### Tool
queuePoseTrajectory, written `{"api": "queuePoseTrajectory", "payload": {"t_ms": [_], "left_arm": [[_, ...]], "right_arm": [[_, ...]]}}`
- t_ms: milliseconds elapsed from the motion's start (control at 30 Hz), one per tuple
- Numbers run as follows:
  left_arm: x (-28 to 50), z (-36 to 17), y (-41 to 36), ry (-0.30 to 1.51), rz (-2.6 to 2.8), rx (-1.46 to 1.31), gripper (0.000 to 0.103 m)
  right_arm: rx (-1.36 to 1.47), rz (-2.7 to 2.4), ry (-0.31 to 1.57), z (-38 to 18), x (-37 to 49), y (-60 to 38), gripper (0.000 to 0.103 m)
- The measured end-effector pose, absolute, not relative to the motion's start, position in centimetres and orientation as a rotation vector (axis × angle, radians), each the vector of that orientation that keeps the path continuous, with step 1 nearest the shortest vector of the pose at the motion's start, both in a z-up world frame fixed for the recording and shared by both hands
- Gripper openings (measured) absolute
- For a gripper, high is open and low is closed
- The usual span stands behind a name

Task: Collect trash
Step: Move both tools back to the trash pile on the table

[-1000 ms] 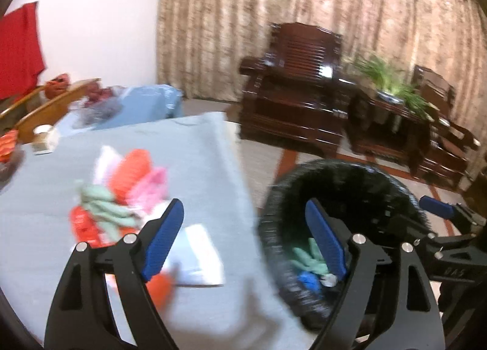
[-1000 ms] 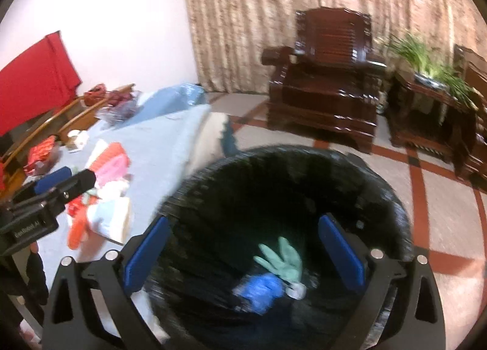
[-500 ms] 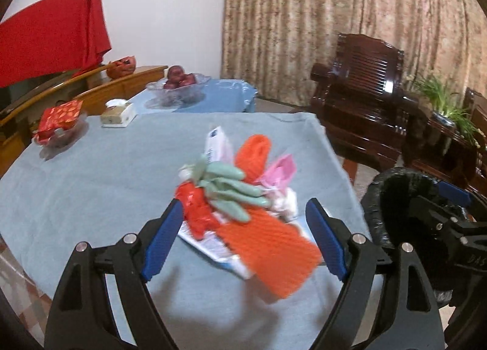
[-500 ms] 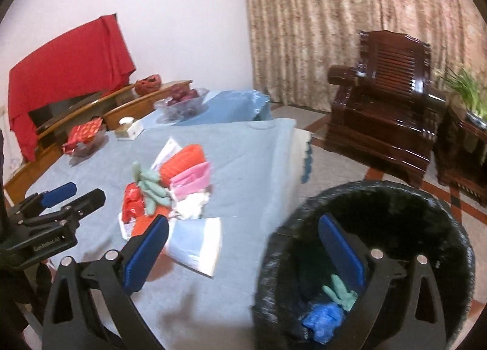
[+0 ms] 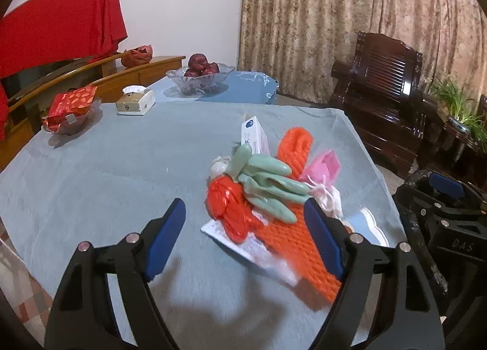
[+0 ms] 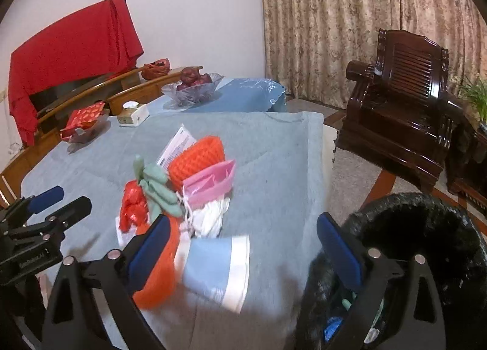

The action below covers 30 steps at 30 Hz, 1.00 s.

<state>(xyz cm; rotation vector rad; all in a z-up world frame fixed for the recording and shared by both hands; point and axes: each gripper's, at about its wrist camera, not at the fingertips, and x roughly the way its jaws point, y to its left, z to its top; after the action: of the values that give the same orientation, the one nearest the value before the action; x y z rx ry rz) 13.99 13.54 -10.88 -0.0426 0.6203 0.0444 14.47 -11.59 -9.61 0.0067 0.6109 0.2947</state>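
Note:
A trash pile lies on the grey-blue tablecloth [image 5: 106, 173]: a green glove [image 5: 268, 185], a crumpled red wrapper [image 5: 228, 206], orange mesh [image 5: 295, 149], a pink bag [image 5: 322, 167], white paper [image 5: 254, 133] and a light blue packet [image 6: 216, 267]. My left gripper [image 5: 243, 213] hovers just short of the pile. Its jaws are closing and wide apart, and the pads touch nothing. My right gripper [image 6: 243, 222] is open and empty over the table's right edge. The black bin [image 6: 426, 228] stands beside that edge with a glove and blue scrap [image 6: 333, 325] inside.
At the far side of the table are a glass bowl of apples [image 5: 201, 76], a tissue box [image 5: 135, 101] and a dish with a red packet [image 5: 71, 109]. A dark wooden armchair [image 5: 386, 100] and a plant [image 5: 456, 103] stand to the right.
Both views have swung left from the bin to the table. The pile now sits between the left fingers. The bin has slid to the right edge of both views.

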Motion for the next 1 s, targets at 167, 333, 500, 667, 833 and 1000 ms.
{"api": "queuePoseTrajectory", "payload": {"t_ms": [167, 333, 500, 667, 833, 1000], "left_arm": [[16.7, -11.2, 13.5, 0.618, 0.036, -0.059, 0.073], [19.4, -11.9, 12.0, 0.615, 0.012, -0.050, 0.073], [21.6, -12.8, 10.8, 0.625, 0.011, -0.042, 0.073], [23.6, -14.6, 10.6, 0.673, 0.016, -0.031, 0.049], [23.9, -15.3, 10.7, 0.690, -0.012, -0.037, 0.012], [22.6, -14.0, 10.8, 0.647, -0.042, -0.046, 0.000]], "right_arm": [[-0.002, 0.284, 0.606, -9.8, 16.1, -11.2, 0.092], [-0.018, 0.267, 0.608, -10.2, 17.0, -11.3, 0.092], [-0.014, 0.252, 0.617, -10.7, 17.8, -11.8, 0.092], [-0.003, 0.246, 0.626, -11.1, 18.2, -12.1, 0.092], [-0.010, 0.256, 0.629, -11.3, 18.3, -11.6, 0.092], [-0.014, 0.271, 0.620, -11.1, 18.4, -11.1, 0.092]]}}
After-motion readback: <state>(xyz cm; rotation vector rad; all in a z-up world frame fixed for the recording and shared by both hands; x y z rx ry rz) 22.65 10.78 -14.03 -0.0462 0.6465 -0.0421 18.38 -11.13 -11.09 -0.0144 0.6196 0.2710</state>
